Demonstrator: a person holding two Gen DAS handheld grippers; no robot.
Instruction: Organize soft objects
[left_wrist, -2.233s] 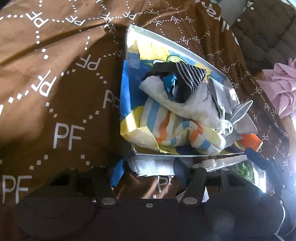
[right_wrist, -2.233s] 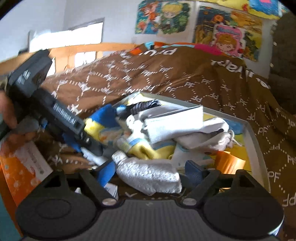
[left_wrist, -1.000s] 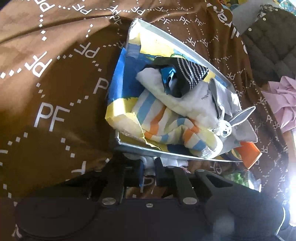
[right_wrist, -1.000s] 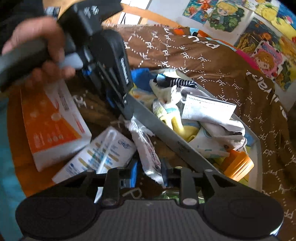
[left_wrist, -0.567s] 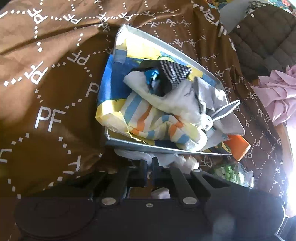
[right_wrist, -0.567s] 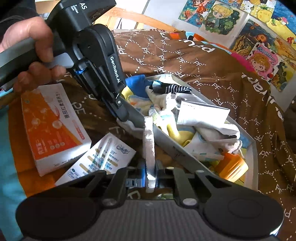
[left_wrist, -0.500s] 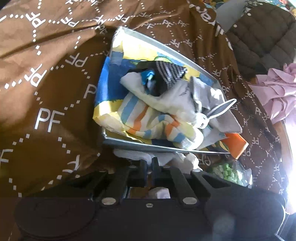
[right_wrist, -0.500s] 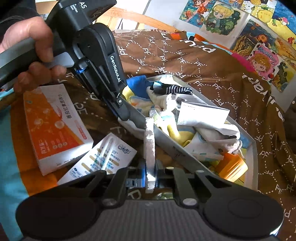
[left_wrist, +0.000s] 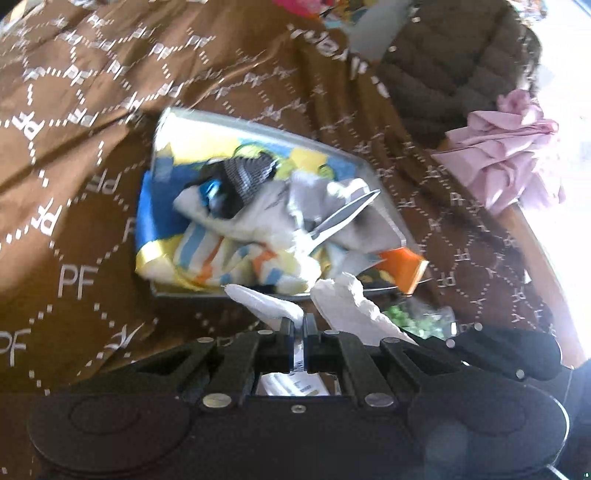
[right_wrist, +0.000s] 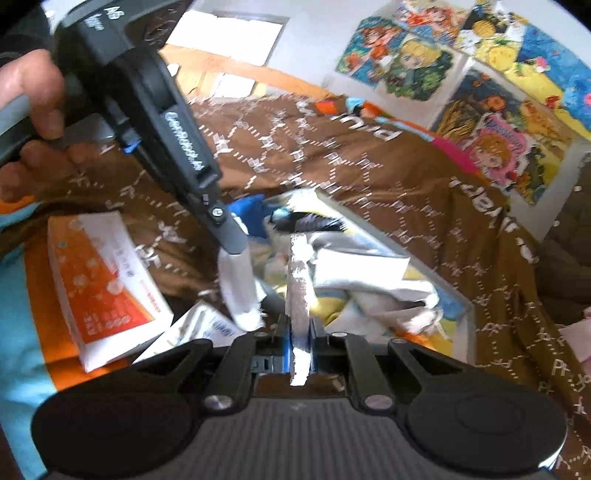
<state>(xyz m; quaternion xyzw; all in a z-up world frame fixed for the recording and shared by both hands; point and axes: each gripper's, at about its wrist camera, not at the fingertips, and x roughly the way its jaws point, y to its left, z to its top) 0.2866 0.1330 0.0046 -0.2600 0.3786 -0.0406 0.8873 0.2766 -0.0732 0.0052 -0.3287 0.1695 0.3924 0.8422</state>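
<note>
Covering the bed, the brown PF-print blanket (left_wrist: 92, 206) is carrying the grey tray (left_wrist: 388, 206) heaped with socks and cloths. You are holding a white cloth (right_wrist: 301, 280) in the air just in front of the tray's near rim, stretched between both tools: your left gripper (left_wrist: 300, 325) is pinching one end in its fingers, and your right gripper (right_wrist: 300, 328) is clamping the other.

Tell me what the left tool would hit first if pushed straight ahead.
Probably the near wall of the tray, then the striped cloth piled inside. The left tool already pinches a white cloth; depth is unclear.
</note>
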